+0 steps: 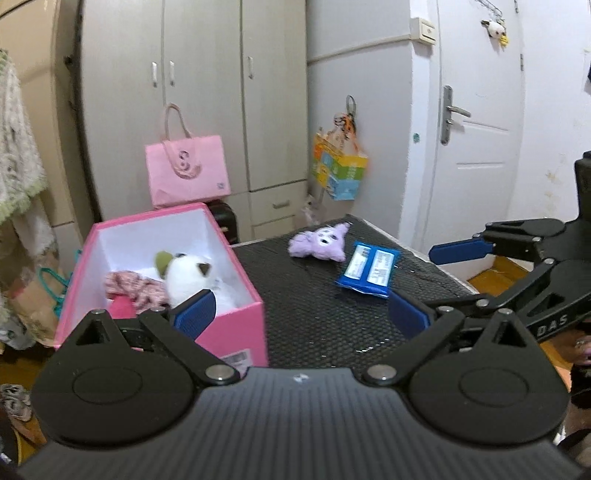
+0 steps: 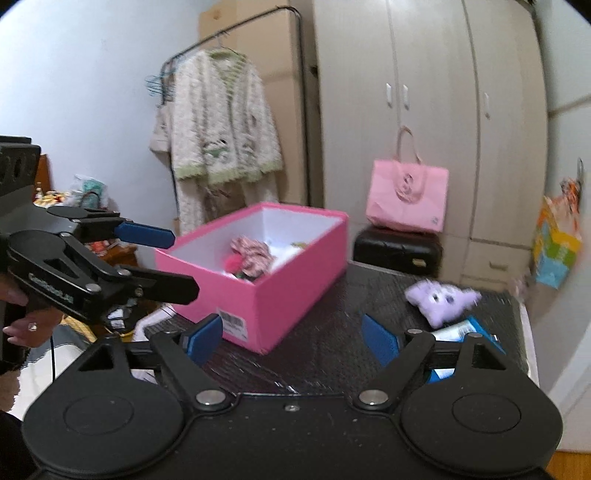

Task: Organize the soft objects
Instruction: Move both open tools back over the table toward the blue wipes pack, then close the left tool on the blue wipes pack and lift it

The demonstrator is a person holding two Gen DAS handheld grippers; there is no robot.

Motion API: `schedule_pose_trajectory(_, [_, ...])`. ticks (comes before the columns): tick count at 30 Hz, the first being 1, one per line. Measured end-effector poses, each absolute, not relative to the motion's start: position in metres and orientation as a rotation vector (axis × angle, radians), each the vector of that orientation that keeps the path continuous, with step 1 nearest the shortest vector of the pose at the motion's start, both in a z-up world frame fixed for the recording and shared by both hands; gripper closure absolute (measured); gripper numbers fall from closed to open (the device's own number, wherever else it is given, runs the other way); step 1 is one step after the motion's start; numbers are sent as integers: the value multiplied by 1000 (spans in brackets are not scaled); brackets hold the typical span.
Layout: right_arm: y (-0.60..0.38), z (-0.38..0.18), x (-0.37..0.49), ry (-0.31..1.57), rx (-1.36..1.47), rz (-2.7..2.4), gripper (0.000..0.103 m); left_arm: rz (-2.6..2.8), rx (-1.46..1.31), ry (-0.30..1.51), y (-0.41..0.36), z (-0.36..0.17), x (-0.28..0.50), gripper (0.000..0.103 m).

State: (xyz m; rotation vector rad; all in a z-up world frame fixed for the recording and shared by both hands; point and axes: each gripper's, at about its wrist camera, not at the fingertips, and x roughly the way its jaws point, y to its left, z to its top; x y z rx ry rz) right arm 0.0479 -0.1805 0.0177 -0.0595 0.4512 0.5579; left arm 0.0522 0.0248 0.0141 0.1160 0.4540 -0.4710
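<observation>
Bedroom setting: pale wardrobe [image 1: 199, 92] at the back, white door [image 1: 480, 110] to its right, black textured counter [image 1: 314, 295] in front.

1. Knitted cardigan [image 2: 218, 122], cream and green, hanging from a rail at far left in the right wrist view.
2. Pink box [image 1: 240, 325], open-topped, white inside, standing on the left part of the counter. Contents: white plush [image 1: 188, 277] with a green ear, pink patterned fabric piece [image 1: 133, 288], bright pink item partly hidden beneath it.
3. Pink tote bag [image 1: 186, 170], upright on a black case [image 2: 397, 251] behind the box, against the wardrobe.
4. Left hand-held gripper [image 1: 301, 314], blue pads spread wide, nothing between them; the left pad overlaps the box's near corner in the left wrist view, and contact cannot be judged.
5. Purple plush [image 1: 321, 242], lying on the counter right of the box, well apart from it, untouched.
6. Blue packet [image 1: 369, 271], flat on the counter just beside the purple plush, on its right.
7. Colourful bag [image 1: 340, 170], hanging on the wall between wardrobe and door.
8. Right hand-held gripper [image 2: 293, 339], jaws well apart and empty, above the counter's near edge, box ahead to its left, purple plush ahead to its right.
9. Small plush [image 1: 495, 27] hanging high on the door.
</observation>
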Motion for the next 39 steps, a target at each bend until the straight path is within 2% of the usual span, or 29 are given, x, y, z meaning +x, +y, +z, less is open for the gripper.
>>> schedule_pose_trajectory(9, [-216, -11, 73, 510, -4, 408, 5, -553, 73, 553, -10, -14, 83, 2])
schedule_pose_trajectory(15, [-245, -28, 95, 509, 29, 347, 5, -556, 24, 600, -35, -27, 106, 2])
schedule_pose_trajectory(22, [-295, -42, 116, 348, 162, 250, 5, -545, -18, 579, -57, -39, 131, 2])
schedule_pose_trajectory(27, [-314, -58, 149, 461, 215, 249, 5, -476, 22, 525, -77, -50, 147, 4])
schedule_pose_trajectory(33, [-318, -69, 177, 528, 203, 305, 5, -463, -67, 572, -89, -68, 175, 5])
schedule_pose_trajectory(39, [-321, -66, 203, 554, 203, 375, 14, -490, -173, 669, -98, -88, 196, 5])
